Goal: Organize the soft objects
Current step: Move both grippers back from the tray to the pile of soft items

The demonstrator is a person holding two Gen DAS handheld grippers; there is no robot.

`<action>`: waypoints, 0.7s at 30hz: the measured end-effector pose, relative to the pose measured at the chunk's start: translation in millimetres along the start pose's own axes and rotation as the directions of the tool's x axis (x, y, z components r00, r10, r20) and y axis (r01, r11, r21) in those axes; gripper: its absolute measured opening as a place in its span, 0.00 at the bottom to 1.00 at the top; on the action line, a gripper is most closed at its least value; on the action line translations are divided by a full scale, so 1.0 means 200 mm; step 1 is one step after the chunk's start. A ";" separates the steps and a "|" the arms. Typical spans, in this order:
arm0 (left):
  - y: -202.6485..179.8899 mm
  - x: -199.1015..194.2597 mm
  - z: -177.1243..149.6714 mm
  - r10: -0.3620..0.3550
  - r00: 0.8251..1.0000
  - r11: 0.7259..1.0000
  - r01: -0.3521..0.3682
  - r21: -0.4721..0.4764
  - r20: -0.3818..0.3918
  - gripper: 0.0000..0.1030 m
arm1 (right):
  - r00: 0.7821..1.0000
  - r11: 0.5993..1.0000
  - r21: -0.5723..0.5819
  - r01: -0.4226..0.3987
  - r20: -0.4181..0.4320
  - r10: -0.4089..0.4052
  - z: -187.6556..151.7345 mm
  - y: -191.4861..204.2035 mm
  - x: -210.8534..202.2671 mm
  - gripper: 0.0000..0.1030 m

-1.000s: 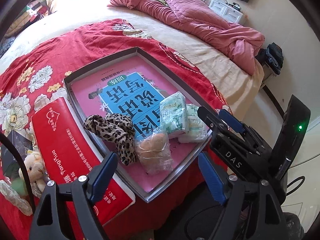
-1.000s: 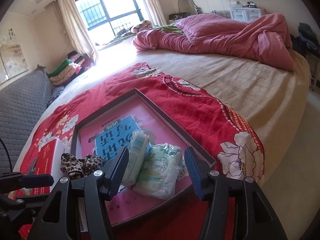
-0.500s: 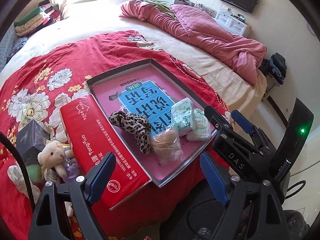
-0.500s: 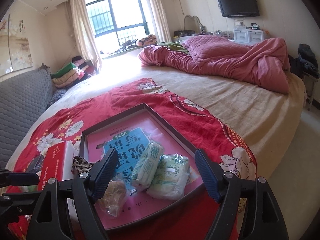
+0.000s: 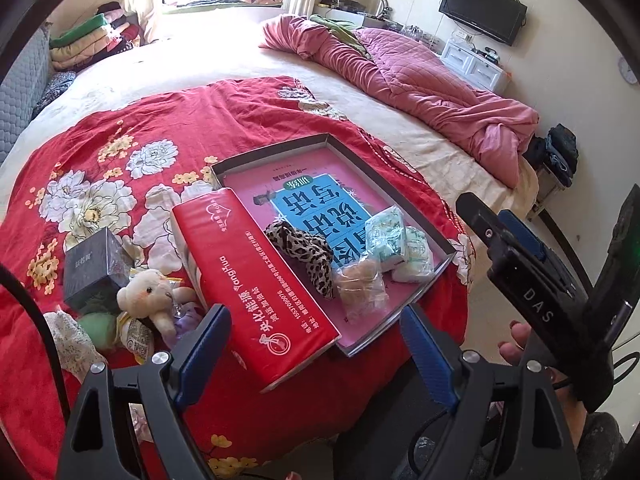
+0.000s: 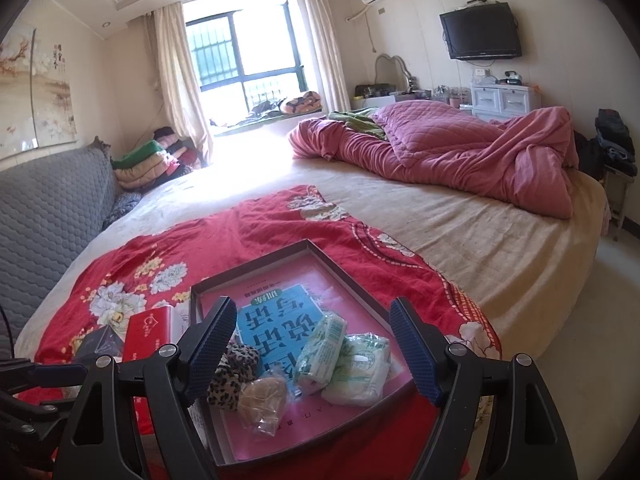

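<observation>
Soft cream plush bear (image 5: pixel 149 294) lies left of the shallow pink-lined tray (image 5: pixel 436 236), unsorted; both grippers' fingers (image 5: pixel 204 340) spread wide, holding nothing, seemingly ready to fetch it.

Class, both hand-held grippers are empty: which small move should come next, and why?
Probably swing the open left hand-held gripper left and down toward the small cream plush bear. It lies on the red floral quilt, outside the shallow dark-rimmed box that already holds four soft items.
</observation>
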State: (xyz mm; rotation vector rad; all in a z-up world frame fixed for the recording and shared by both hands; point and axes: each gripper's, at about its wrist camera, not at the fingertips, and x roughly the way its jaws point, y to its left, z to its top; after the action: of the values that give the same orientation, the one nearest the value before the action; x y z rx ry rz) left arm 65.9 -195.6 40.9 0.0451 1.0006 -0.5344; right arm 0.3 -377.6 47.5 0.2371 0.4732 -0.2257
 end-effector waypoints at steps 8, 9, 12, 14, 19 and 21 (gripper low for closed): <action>0.09 -0.12 -0.03 0.015 0.999 0.999 -0.014 -0.033 0.030 0.83 | 0.999 0.997 -0.072 -0.031 0.008 0.031 0.04 0.16 -0.09 0.78; 0.11 -0.14 -0.04 0.018 0.999 0.999 -0.017 -0.039 0.034 0.83 | 0.999 0.996 -0.081 -0.037 0.011 0.038 0.05 0.18 -0.10 0.78; 0.16 -0.20 -0.06 0.031 0.998 0.998 -0.028 -0.056 0.050 0.83 | 0.998 0.992 -0.110 -0.054 0.020 0.056 0.06 0.24 -0.14 0.78; 0.21 -0.24 -0.07 0.040 0.997 0.997 -0.035 -0.072 0.061 0.83 | 0.997 0.990 -0.120 -0.071 0.023 0.074 0.07 0.28 -0.16 0.78; 0.31 -0.33 -0.10 0.063 0.995 0.992 -0.055 -0.113 0.077 0.83 | 0.994 0.982 -0.155 -0.103 0.027 0.109 0.09 0.37 -0.20 0.78; 0.35 -0.35 -0.11 0.073 0.994 0.991 -0.063 -0.122 0.079 0.83 | 0.992 0.979 -0.164 -0.121 0.023 0.126 0.09 0.40 -0.21 0.78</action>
State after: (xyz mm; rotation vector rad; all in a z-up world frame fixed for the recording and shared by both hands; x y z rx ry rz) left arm 49.6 -100.6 71.8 -0.0488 0.9442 -0.4101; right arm -7.4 -299.2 96.6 0.1030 0.4398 -0.0688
